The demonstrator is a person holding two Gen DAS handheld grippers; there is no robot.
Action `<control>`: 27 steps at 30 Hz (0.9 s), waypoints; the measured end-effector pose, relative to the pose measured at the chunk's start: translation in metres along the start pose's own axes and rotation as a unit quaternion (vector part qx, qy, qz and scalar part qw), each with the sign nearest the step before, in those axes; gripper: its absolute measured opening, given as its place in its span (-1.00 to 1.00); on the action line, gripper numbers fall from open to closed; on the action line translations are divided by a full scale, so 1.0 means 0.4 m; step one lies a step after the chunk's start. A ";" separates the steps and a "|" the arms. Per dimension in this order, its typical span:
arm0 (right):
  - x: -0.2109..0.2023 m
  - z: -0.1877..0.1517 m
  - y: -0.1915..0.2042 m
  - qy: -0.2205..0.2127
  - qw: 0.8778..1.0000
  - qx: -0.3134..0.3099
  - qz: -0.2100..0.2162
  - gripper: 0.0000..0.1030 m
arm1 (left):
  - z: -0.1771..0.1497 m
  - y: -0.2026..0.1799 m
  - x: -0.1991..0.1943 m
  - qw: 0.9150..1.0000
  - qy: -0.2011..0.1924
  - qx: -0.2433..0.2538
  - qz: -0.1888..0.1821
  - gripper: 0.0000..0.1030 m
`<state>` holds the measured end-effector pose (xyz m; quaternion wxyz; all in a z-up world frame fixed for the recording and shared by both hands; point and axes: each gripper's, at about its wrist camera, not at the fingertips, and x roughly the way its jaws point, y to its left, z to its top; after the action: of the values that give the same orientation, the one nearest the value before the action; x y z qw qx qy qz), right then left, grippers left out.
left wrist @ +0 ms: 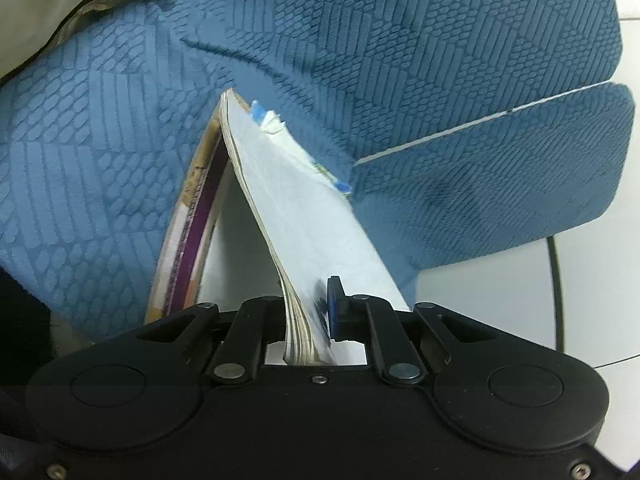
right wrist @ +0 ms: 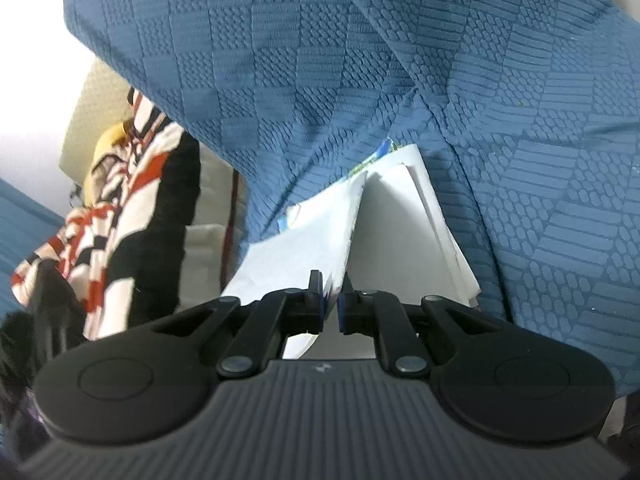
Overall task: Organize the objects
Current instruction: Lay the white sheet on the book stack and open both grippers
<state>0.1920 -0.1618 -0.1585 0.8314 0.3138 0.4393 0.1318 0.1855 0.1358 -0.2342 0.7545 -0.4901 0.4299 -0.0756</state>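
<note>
A thin book with white pages [left wrist: 304, 208] and a purple-edged cover [left wrist: 192, 232] hangs spread open above the blue sofa seat. My left gripper [left wrist: 308, 308] is shut on a thick wad of its pages, with one blue pad [left wrist: 334, 304] pressed against the sheet. In the right wrist view the same book [right wrist: 312, 232] fans out ahead, another white leaf [right wrist: 408, 220] leaning right. My right gripper [right wrist: 331, 292] is shut on a thin sheaf of pages at the book's near edge. A torn blue-printed page corner [left wrist: 264, 116] sticks out at the far end.
Blue textured sofa cushions [left wrist: 400, 40] fill the background; a seam splits two of them [left wrist: 460, 128]. A cream cushion with dark red piping [left wrist: 48, 4] lies at upper left. A red, black and white striped cloth [right wrist: 120, 208] sits left. White floor with a black cable [left wrist: 556, 280] shows at right.
</note>
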 end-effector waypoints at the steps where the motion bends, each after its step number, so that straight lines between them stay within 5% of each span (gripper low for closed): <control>1: 0.004 -0.003 -0.003 0.002 1.000 -0.002 -0.003 -0.78 | -0.003 0.002 0.005 1.000 0.002 0.003 0.005 -0.81; 12: 0.034 -0.055 -0.036 0.017 0.998 -0.034 -0.040 -0.77 | -0.020 -0.014 0.038 0.997 0.017 0.047 0.055 -0.71; 16: 0.043 -0.062 -0.053 0.026 0.998 -0.030 -0.048 -0.76 | -0.026 -0.031 0.032 0.995 0.014 0.067 0.069 -0.41; 22: 0.035 -0.054 -0.074 0.036 0.998 -0.008 -0.056 -0.01 | -0.032 -0.078 0.000 0.991 0.003 0.097 0.090 0.66; 27: -0.002 -0.040 -0.069 0.026 0.998 -0.014 -0.060 0.08 | -0.038 -0.118 -0.043 0.987 -0.009 0.112 0.117 0.73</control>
<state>0.1770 -0.1768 -0.1822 0.8303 0.2720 0.4769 0.0963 0.1783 0.1108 -0.1887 0.8123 -0.3495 0.4660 -0.0304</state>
